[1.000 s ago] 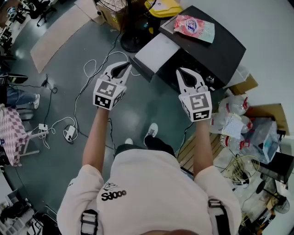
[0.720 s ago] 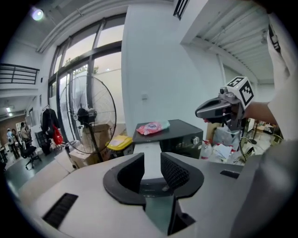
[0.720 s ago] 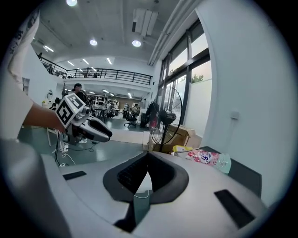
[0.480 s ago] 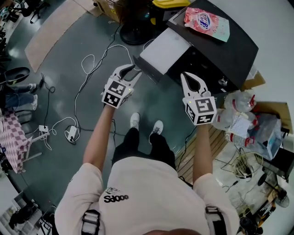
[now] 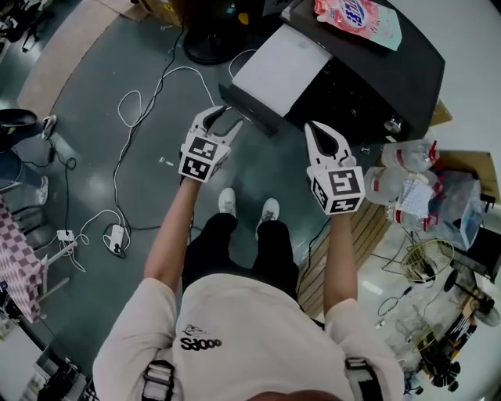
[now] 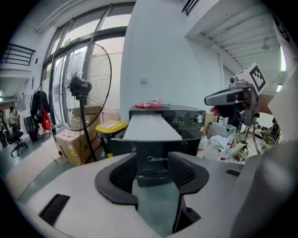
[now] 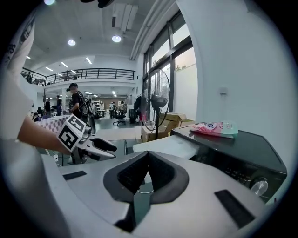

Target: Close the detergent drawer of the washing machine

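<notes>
**Set the left claw square on the drawer front, then push straight in**

Your left gripper (image 6: 151, 169) has its jaws apart and opening, with nothing pressed between the pads. Through the gap you look at the dark front panel of the detergent drawer (image 6: 153, 146), just ahead of the claw. It looks untouched so far, though that is my judgement.

Your right gripper (image 7: 148, 160) is closed at the tips on nothing. It hangs off the front of the washing machine (image 5: 376, 78), to the right of the drawer.

The drawer stands pulled well out from the left side of the machine's front, with its white top bare. A pink detergent pouch (image 5: 356, 12) lies on the machine's lid, clear of the drawer's path.

You need no grip here. Lay the left jaws against the middle of the panel and push along the drawer's own line toward the machine. A push at a corner would likely skew it in its slot. Keep the right claw out of the gap between the panel and the machine's front, and ease off near the end.

A second ago the left jaws were together, and now they are spread. Both grippers sit lower, and the left tips have come in beside the panel's corner. The drawer is as far out of the machine as it was.
</notes>
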Demonstrator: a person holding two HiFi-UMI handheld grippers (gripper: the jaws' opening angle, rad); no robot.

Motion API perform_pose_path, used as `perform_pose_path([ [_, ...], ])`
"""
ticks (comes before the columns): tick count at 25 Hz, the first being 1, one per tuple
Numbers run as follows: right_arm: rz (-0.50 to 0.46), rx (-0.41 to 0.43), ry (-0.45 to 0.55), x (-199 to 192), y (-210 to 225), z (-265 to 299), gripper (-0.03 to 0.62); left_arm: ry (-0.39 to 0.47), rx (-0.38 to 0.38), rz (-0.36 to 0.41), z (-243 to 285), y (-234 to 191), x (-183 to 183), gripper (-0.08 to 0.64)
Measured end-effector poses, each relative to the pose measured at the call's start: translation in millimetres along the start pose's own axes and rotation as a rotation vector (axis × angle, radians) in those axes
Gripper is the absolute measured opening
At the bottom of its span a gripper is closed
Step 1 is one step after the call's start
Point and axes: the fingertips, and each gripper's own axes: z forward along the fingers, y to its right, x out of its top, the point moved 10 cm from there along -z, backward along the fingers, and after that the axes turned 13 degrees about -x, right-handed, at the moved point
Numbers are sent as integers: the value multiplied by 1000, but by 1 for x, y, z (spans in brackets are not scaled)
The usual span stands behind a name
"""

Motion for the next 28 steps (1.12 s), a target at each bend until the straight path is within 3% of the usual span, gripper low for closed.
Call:
perform_pose_path([
  [4, 8, -18, -36, -14, -3, 0, -5, -39, -2, -11, 14, -2, -18, 225],
  [9, -74, -24, -103, -28, -8, 1, -5, -63, 11, -21, 30, -11, -26, 256],
  [14, -60, -78, -94, -32, -3, -2, -5, -38, -10, -9, 43, -14, -22, 258],
  [23, -59, -102, -86, -28, 4, -3, -5, -54, -33, -6, 44, -17, -15, 261],
  [28, -7, -142, -81, -23, 11, 0, -5, -35, -45, -36, 42, -20, -13, 259],
])
